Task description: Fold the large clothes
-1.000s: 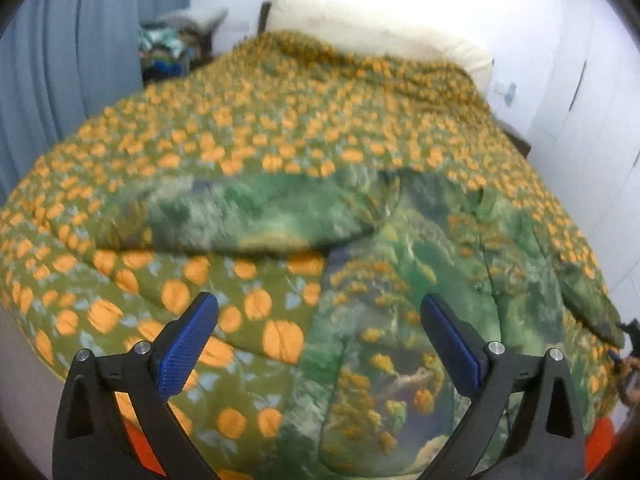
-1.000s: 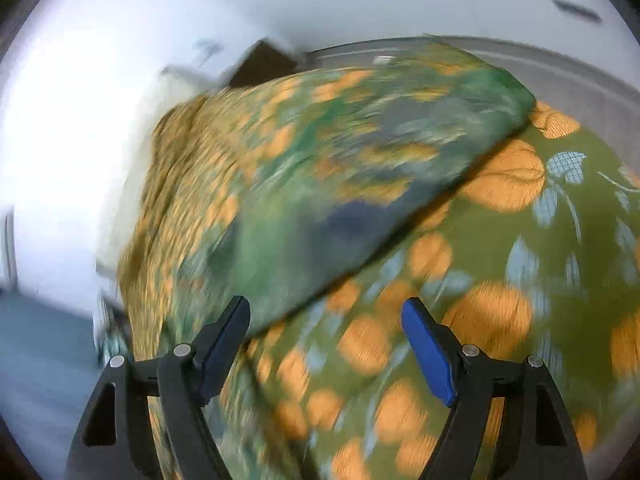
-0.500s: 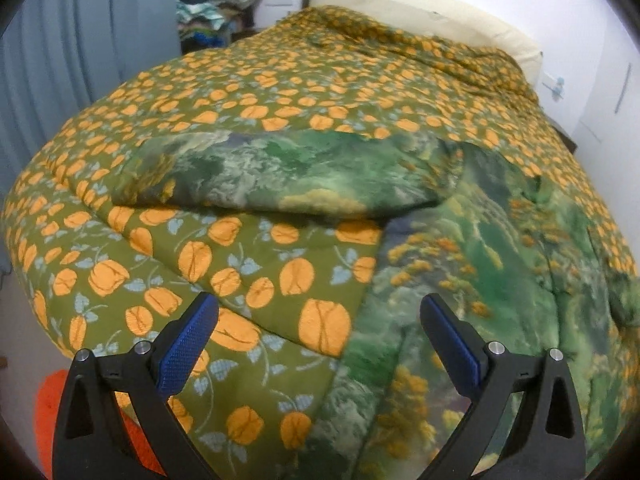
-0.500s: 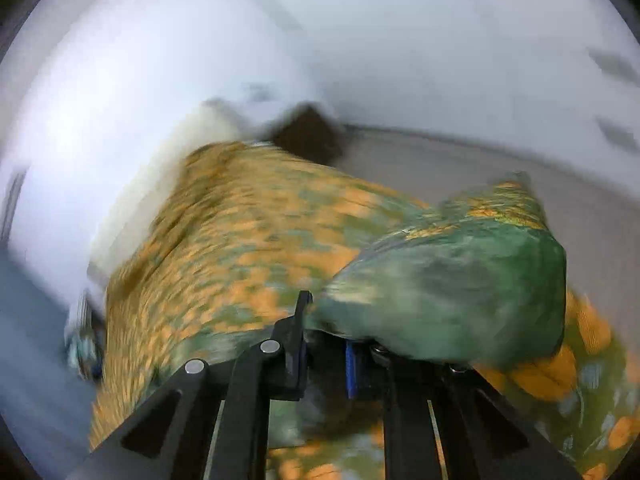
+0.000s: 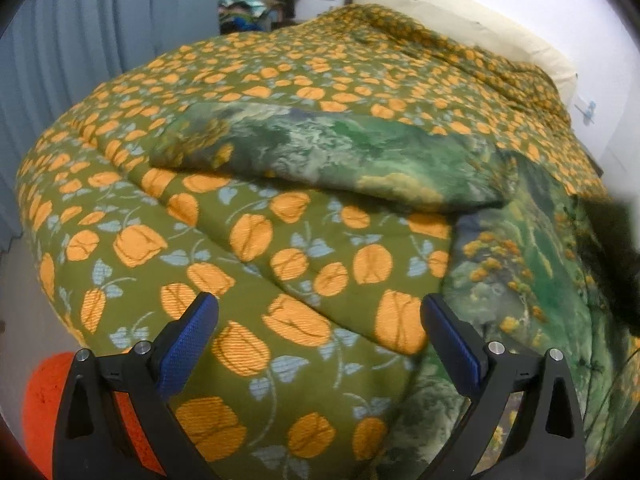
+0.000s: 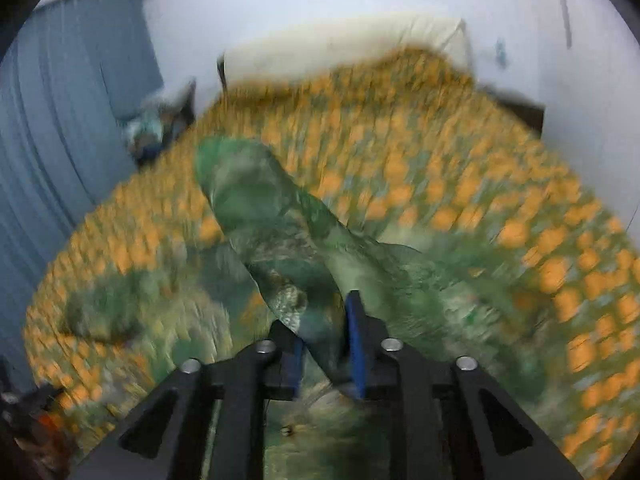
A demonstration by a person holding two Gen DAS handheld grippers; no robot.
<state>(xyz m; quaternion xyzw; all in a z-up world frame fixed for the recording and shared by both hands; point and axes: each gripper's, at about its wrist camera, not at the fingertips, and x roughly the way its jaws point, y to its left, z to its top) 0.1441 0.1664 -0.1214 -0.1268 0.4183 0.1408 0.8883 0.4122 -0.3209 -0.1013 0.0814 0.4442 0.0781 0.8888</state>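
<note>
A large green garment with a mottled leaf print lies on the bed. Its one sleeve is folded across the bedspread, and its body runs down the right side. My left gripper hovers open over the olive bedspread near the front edge, with nothing between its fingers. In the blurred right wrist view, my right gripper has a bunched fold of the garment between its pads. Its jaws are opening, and the cloth trails away from them across the bed.
The bed carries an olive spread with orange flowers. A cream headboard stands at the far end and a blue curtain hangs on the left. A pile of clothes sits beside the headboard. An orange object lies low left. A dark blurred shape shows at the right.
My right gripper closed on the garment's edge, rolled, and swung it across the bed. My left gripper stayed open and moved lower and leftward, closer to the bedspread.
</note>
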